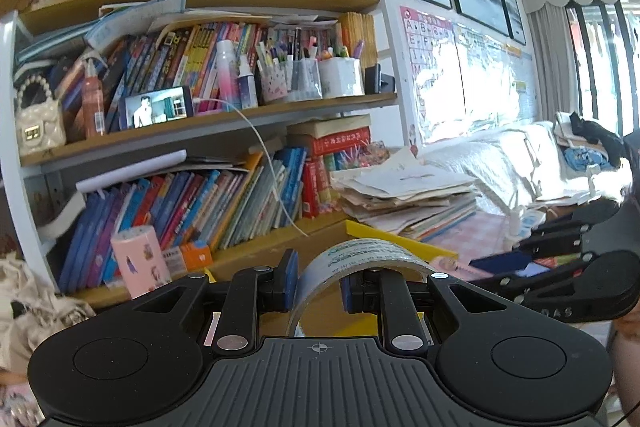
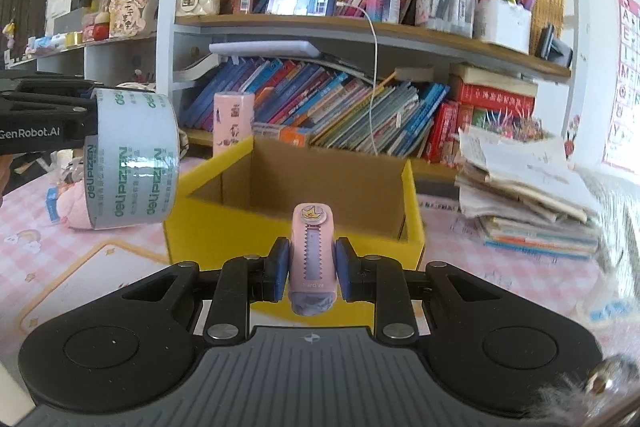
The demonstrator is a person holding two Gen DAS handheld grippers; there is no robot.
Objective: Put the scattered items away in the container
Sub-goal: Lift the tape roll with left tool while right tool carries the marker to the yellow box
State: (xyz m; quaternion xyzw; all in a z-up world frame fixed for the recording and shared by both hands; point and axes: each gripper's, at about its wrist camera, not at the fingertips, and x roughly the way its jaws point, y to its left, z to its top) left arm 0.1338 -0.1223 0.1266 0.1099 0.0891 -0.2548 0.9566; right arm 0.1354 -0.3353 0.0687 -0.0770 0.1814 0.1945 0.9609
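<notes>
My left gripper point(image 1: 318, 287) is clamped across the wall of a roll of clear tape point(image 1: 352, 259), one blue pad outside the ring and the other inside it, so the roll arches up over my right-hand finger. In the right wrist view that same roll point(image 2: 132, 163) hangs in the air at the left edge, printed in green lettering, with my left gripper's black fingers point(image 2: 48, 107) pinching its upper rim.

My right gripper point(image 2: 312, 267) is closed on a small pink dispenser point(image 2: 311, 255) (a serrated strip runs down its face and a little crown sticker sits on top), held upright between both blue pads.

Just beyond the dispenser sits the yellow cardboard box point(image 2: 412, 203), open at the top, its brown inside showing; I cannot see its floor. It rests on a pink checked table cover point(image 2: 80, 259). The tape roll is to the left of the box and above its rim, not over the opening as far as I can judge.

Behind the box stands a pink cylinder with stickers point(image 2: 234, 119), and then a bookshelf point(image 2: 400, 39) crammed with books. A stack of papers and booklets point(image 2: 528, 195) lies to the right of the box.
</notes>
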